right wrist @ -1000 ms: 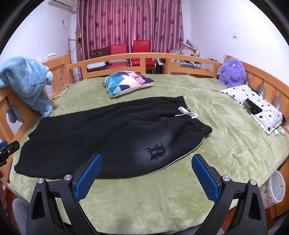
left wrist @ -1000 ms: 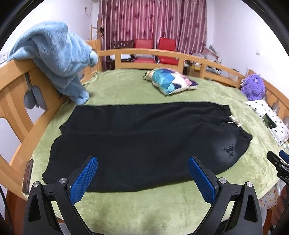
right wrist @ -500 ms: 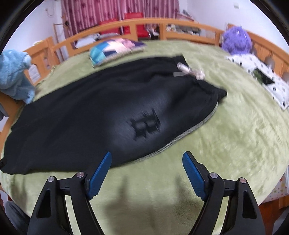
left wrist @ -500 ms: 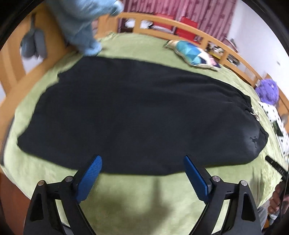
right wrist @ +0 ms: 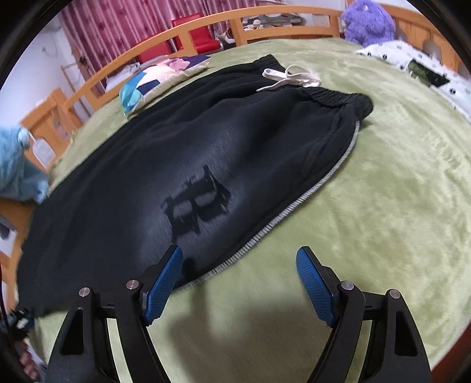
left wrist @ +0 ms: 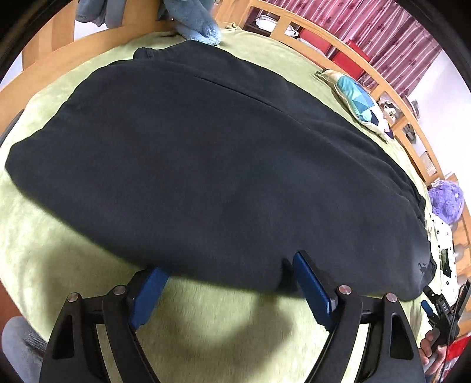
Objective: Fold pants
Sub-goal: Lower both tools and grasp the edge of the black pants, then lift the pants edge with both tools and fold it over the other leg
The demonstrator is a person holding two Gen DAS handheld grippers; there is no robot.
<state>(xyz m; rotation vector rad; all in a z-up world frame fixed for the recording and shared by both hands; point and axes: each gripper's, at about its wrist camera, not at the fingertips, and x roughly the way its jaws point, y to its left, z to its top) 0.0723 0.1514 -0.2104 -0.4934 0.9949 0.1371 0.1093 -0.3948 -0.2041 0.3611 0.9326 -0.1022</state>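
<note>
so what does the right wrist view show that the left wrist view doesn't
Only the right wrist view: the white drawstring at the waistband, the letter logo and the grey side stripe. Only the left wrist view: the leg-end of the pants, by the blue blanket. Both: the black pants, green bedspread, patterned pillow and purple plush toy.

Black pants (right wrist: 117, 188) with a darker letter print (right wrist: 195, 206), a grey striped side trim (right wrist: 297, 203) and a white drawstring (right wrist: 290, 77) lie on a green bed cover (right wrist: 382, 206); a pillow (right wrist: 159, 79) shows blue geometric patches.
</note>
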